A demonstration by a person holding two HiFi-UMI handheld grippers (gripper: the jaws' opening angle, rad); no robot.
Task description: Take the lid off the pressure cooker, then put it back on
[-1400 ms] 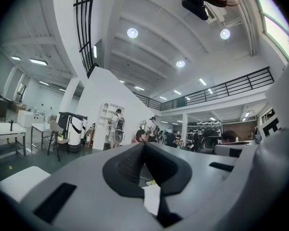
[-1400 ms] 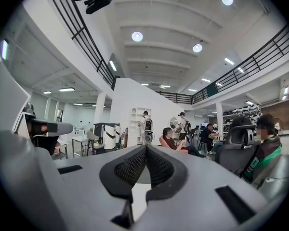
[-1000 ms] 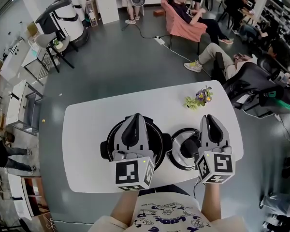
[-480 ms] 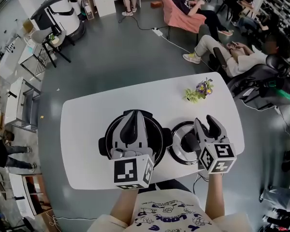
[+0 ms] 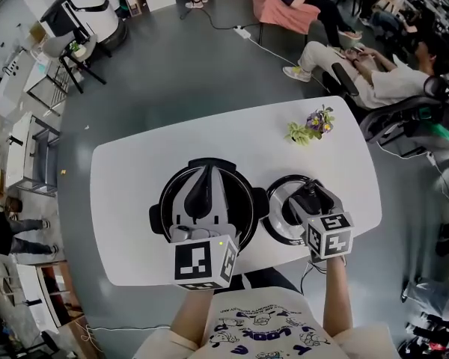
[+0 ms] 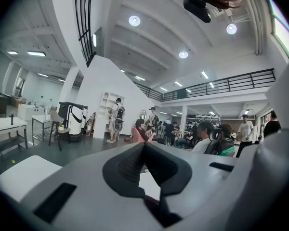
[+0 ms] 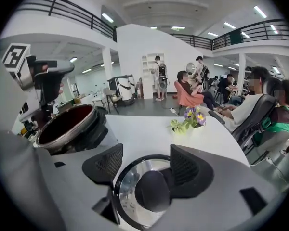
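bright ceiling lights, fisheye edges, soft shadows.

Open-plan office hall, mezzanine railing [image 6: 221, 84], seated people [image 5: 374, 81], swivel chair [image 5: 395, 118]

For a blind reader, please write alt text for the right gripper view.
The right gripper, its jaws just opened wider, straddles the black knob of the lid lying on the white table. The open pressure cooker stands at left, flowers farther back.

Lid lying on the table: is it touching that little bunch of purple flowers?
Apart. The head view shows a wide stretch of bare white table between the lid and the flowers near the far edge.
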